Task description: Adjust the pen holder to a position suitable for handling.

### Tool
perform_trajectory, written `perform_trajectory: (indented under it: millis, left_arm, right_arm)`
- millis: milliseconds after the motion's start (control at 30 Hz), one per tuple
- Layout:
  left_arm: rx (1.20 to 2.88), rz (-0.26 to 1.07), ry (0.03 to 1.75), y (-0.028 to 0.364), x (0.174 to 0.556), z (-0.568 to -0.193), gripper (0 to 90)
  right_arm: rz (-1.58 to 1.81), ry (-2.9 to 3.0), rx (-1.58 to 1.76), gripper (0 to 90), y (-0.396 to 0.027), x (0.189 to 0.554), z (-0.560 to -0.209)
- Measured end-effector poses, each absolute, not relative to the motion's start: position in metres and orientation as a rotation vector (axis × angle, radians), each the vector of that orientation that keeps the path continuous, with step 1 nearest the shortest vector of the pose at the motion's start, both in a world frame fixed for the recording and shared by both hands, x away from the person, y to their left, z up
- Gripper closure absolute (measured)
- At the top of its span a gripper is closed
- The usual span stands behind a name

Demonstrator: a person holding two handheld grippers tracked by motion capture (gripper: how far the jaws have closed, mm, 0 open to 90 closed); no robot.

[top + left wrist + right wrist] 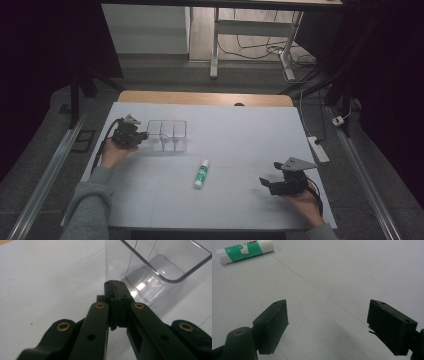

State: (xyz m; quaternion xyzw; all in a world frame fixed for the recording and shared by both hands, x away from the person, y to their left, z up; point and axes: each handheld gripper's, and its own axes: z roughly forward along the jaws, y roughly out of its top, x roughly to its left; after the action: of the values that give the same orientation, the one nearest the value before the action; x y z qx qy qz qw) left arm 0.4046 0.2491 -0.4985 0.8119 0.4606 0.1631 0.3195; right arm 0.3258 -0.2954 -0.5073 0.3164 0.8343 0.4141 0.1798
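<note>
- The left tool (141, 135) sits at the left side of the white tabletop (240, 130), held in the person's left hand (114, 152), its tip right at the left end wall of a clear plastic organiser box (167, 135).
- In the left gripper view, the left tool (114, 283) has its jaws pressed together, pad against pad, with nothing between them; the tip sits just before the near corner of the clear box (160, 270), so close that I cannot tell whether it touches.
- The box stands upright on the tabletop, open at the top, split by thin clear walls into compartments; those seen hold nothing.
- A glue stick (202, 173) with a green and white label lies on its side near the middle of the tabletop, on the near side of the box and apart from it, between the two tools and touching neither.
- The right tool (267, 180) rests low at the right side of the tabletop in the person's right hand (302, 202), pointing left towards the glue stick and well apart from it.
- In the right gripper view, the right tool (327, 323) has its jaws spread wide over bare tabletop, gripping nothing; the glue stick (245, 251) lies farther off, at the upper left of that view.
- A grey sleeve (90, 205) covers the left forearm.
</note>
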Motion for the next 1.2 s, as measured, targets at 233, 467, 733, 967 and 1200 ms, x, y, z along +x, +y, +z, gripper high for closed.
perform_trajectory:
  millis: [233,467,733,967,1200]
  left_arm:
    - [2.163,0.455,1.190,0.234,0.409,-0.498,88.6]
    - [2.172,0.442,1.165,0.224,0.411,-0.497,88.6]
    - [2.178,0.440,1.149,0.215,0.413,-0.498,88.6]
    - [2.200,0.430,1.130,0.207,0.414,-0.498,88.6]
    - [2.223,0.428,1.105,0.198,0.414,-0.498,88.6]
  right_arm:
    - [1.161,2.364,0.898,16.5,-0.295,0.326,-0.508]
    - [1.160,2.365,0.897,16.5,-0.295,0.326,-0.508]
    - [1.162,2.364,0.899,16.5,-0.295,0.326,-0.508]
    - [1.166,2.367,0.898,16.5,-0.295,0.326,-0.508]
    - [1.162,2.364,0.894,16.5,-0.295,0.326,-0.507]
